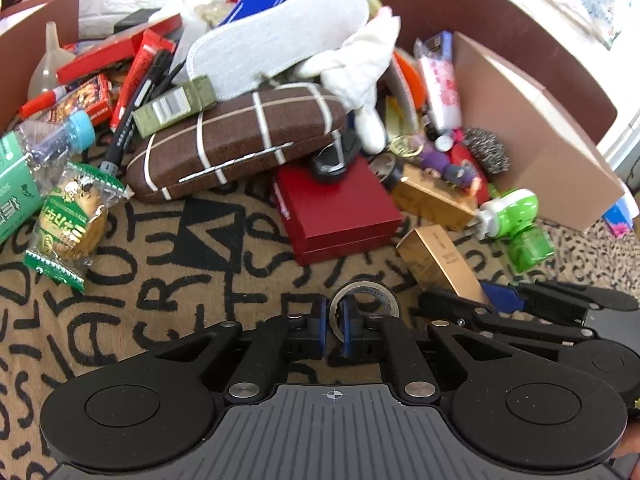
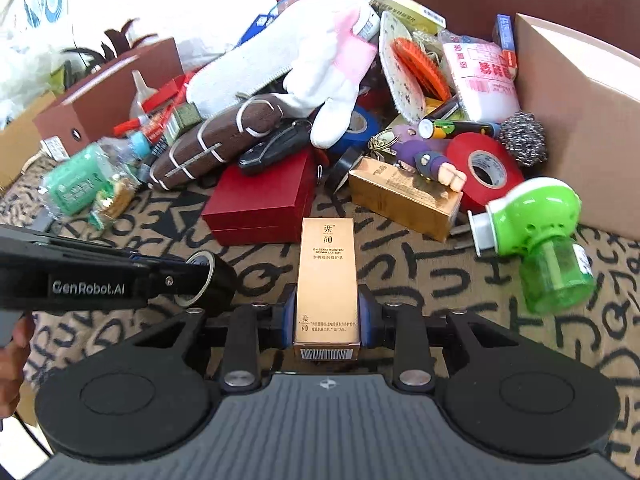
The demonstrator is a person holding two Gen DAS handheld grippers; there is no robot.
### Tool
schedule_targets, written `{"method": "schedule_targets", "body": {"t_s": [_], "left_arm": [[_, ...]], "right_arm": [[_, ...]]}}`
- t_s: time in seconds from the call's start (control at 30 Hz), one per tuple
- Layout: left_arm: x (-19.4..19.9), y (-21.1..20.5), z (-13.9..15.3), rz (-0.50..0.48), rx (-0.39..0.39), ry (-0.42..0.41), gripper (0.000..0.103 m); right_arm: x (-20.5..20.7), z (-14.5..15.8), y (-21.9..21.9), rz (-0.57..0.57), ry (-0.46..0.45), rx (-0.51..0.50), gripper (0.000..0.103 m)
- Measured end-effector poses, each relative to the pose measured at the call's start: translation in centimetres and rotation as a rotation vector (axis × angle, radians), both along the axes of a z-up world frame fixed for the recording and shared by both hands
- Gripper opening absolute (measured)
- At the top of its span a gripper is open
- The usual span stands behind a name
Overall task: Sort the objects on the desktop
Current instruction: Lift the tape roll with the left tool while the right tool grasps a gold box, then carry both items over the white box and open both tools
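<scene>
A black tape roll [image 1: 376, 294] stands on edge on the patterned cloth. My left gripper [image 1: 334, 312] is shut on its wall, with one blue pad inside the ring and one outside. The right wrist view shows that gripper [image 2: 196, 276] coming in from the left with the roll [image 2: 218, 280] at its tip. My right gripper [image 2: 327, 320] is shut on a tall gold lotion box [image 2: 327, 276], its pads pressing both long sides near the barcode end. In the left wrist view the gold box [image 1: 440, 268] sits low on the right, in the right gripper [image 1: 496, 300].
Behind lies a heap: a red box [image 2: 260, 200], a brown banded case [image 1: 240, 140], a white glove [image 2: 336, 64], a second gold box [image 2: 404, 196], red tape [image 2: 484, 168] and a green plug-in bottle [image 2: 536, 236]. A cardboard box [image 2: 580, 120] stands right, a snack packet [image 1: 72, 220] left.
</scene>
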State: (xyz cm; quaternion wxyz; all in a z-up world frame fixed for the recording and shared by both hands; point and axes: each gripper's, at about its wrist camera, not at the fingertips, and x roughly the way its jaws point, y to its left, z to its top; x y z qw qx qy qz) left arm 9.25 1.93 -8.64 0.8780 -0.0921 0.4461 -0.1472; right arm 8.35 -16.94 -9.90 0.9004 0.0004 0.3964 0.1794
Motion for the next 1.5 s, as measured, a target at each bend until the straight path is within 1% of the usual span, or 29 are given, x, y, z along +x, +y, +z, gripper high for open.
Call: {"method": "schedule_targets", "body": {"t_s": [0.13,0.3,0.43,0.57,0.73,0.8,0.9,0.97,1.1,1.27,1.5], "left_arm": [[-0.1,-0.9,2.1,-0.031,-0.025,-0.038,0.003],[1.4,-4.2,4.9,-0.084,-0.054,-0.104,0.003],[3.1,-7.2,7.1,-0.112,-0.092,-0.148,0.003],[5.2,-10.4,9.4,-0.132,-0.087,-0.201,0.003],[8.4,-15.1,11.9,-0.187,-0.132,-0.216,0.003],[9.8,-17.2,13.0,-0.212,-0.139,-0.227,0.003],[12.0,-20.9,13.8,-0.226,-0.122,-0.232,0.003],[13.7,-23.0,13.6,-0.219,-0.113,-0.210,0.004],[17.4,-26.1,11.7,-0.212,-0.103,-0.139,0.004],[21.6,-28.8,8.7,-0.189,-0.072,-0.033,0.004],[25.4,-31.5,6.6,-0.182,-0.032,0.034,0.004]], "right_arm": [[-0.9,1.6,-1.1,-0.007,-0.040,0.036,0.034],[-0.7,4.3,-2.9,-0.033,-0.115,0.057,0.034],[0.2,6.5,-4.9,-0.070,-0.177,0.029,0.034],[1.6,8.7,-7.5,-0.118,-0.228,0.011,0.034],[3.6,11.4,-11.2,-0.180,-0.282,-0.009,0.034],[4.8,12.6,-12.8,-0.203,-0.297,-0.040,0.034],[6.9,14.0,-14.9,-0.242,-0.306,-0.118,0.034],[8.6,14.2,-16.2,-0.255,-0.296,-0.173,0.034],[12.4,13.0,-18.6,-0.278,-0.242,-0.266,0.034],[16.5,10.5,-21.8,-0.303,-0.152,-0.303,0.034],[21.3,6.9,-24.7,-0.317,-0.005,-0.315,0.034]]}}
